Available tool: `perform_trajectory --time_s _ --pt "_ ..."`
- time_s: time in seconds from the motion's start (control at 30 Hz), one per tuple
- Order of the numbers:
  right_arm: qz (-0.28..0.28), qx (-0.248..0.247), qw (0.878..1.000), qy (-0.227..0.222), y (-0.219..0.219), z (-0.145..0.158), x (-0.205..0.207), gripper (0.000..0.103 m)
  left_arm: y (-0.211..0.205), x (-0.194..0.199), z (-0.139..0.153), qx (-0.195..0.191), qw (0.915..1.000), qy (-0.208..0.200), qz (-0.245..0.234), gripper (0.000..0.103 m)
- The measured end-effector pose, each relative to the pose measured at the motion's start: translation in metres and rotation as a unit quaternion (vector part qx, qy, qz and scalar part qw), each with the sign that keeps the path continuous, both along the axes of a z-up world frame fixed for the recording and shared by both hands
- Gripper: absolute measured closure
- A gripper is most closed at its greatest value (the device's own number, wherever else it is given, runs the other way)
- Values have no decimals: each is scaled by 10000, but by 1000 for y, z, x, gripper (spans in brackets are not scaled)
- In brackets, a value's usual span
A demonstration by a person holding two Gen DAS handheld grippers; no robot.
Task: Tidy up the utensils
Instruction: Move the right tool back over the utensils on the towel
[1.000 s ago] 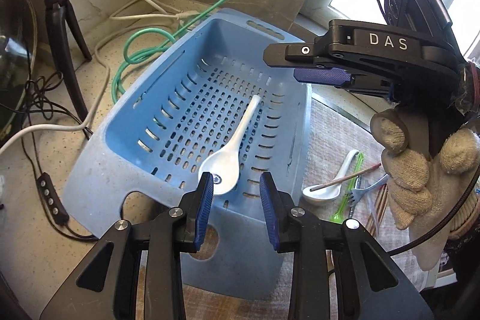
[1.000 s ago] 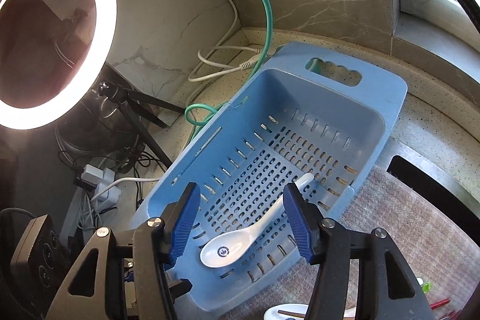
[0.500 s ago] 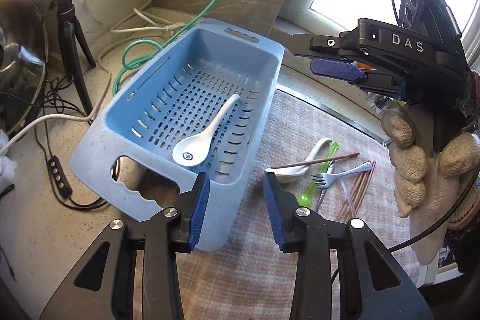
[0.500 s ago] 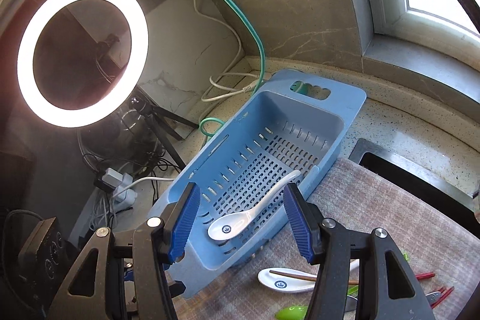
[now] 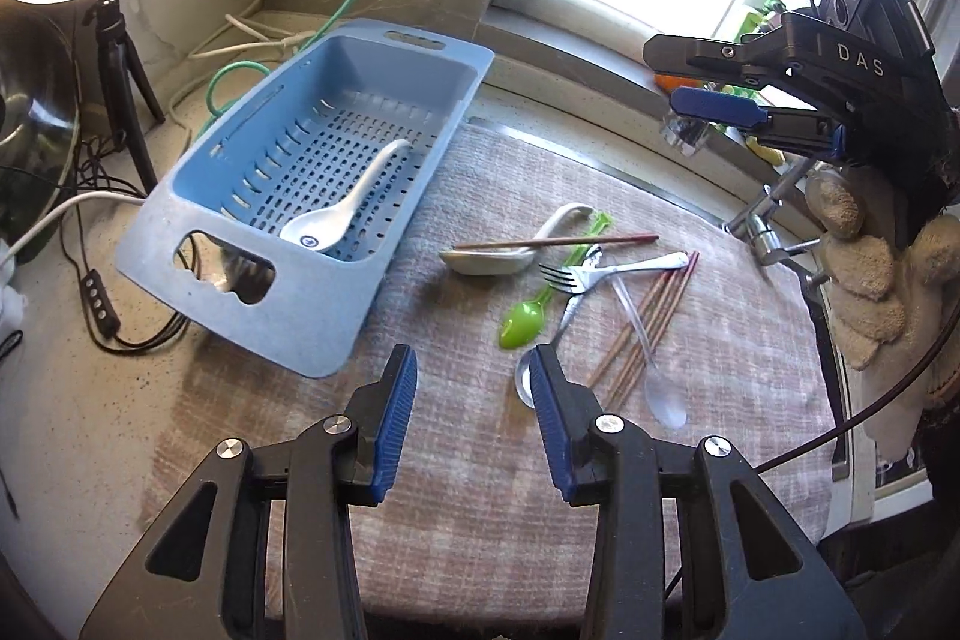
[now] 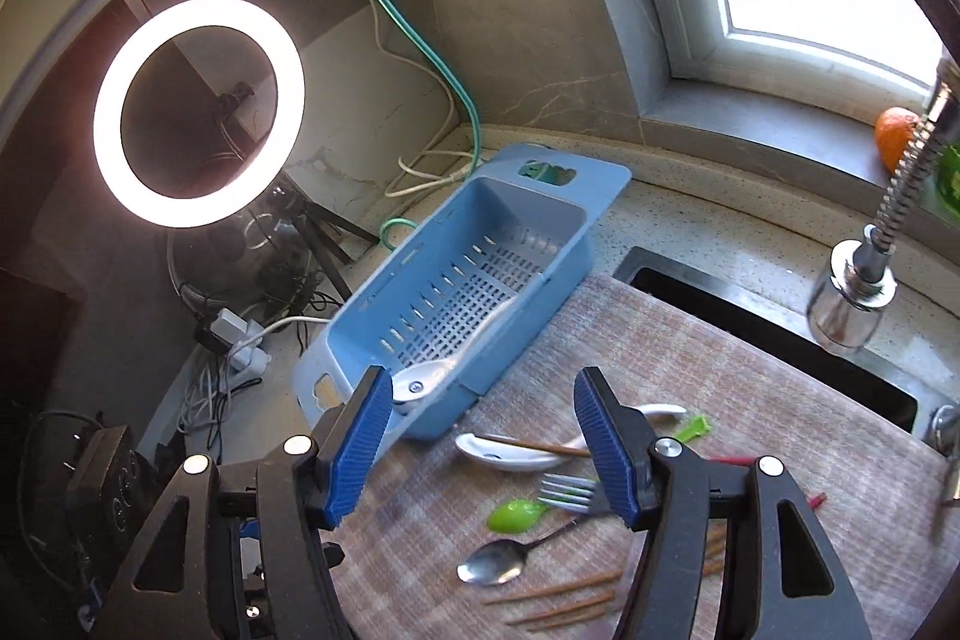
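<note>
Both grippers have backed away from the blue basket (image 5: 312,304), where one white spoon (image 5: 342,214) now lies (delivered). The left gripper (image 5: 474,421) is empty, half-open; the right gripper (image 6: 480,451), empty, is opening above the remaining utensils (image 5: 576,280) on the mat (image 5: 468,460) just right of the basket.

Basket (image 5: 420,196) on counter (image 5: 78,400), left of mat (image 5: 480,460), one end overlapping mat edge. One soup spoon (image 5: 336,214) inside basket. Second soup spoon (image 5: 486,261) on mat, right of basket, single chopstick (image 5: 558,240) lying across it. Fork (image 5: 600,273), plastic spoon (image 5: 528,319), metal spoon (image 6: 498,559) clustered right of that. Chopstick bundle (image 5: 648,322) rightmost. Ring light (image 6: 198,112) behind basket at left. Faucet (image 6: 858,286) right of mat.
</note>
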State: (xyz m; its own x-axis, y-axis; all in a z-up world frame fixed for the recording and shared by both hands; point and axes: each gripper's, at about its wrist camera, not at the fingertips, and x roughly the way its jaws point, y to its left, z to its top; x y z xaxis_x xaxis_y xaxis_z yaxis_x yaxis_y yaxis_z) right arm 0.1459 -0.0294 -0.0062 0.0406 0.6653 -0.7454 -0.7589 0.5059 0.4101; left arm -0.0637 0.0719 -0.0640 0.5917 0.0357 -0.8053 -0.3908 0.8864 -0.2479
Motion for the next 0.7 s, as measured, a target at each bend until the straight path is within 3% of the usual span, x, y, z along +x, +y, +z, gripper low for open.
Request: perform_trajectory --time_s 0.2,0.37,0.6,0.7 --pt "-139 -251 9994 181 -43 -13 6 43 -27 7 -15 -173 9994 105 -291 65" --pt "-316 -410 9969 588 -72 -39 14 43 -57 21 -28 -304 9970 177 -689 65" --pt "-491 -560 9895 1242 -93 -77 23 44 -97 38 -47 -415 9916 347 -1172 65" --pt "-561 -638 9876 1324 -98 -88 23 44 -106 42 -52 -382 9903 422 -1271 65"
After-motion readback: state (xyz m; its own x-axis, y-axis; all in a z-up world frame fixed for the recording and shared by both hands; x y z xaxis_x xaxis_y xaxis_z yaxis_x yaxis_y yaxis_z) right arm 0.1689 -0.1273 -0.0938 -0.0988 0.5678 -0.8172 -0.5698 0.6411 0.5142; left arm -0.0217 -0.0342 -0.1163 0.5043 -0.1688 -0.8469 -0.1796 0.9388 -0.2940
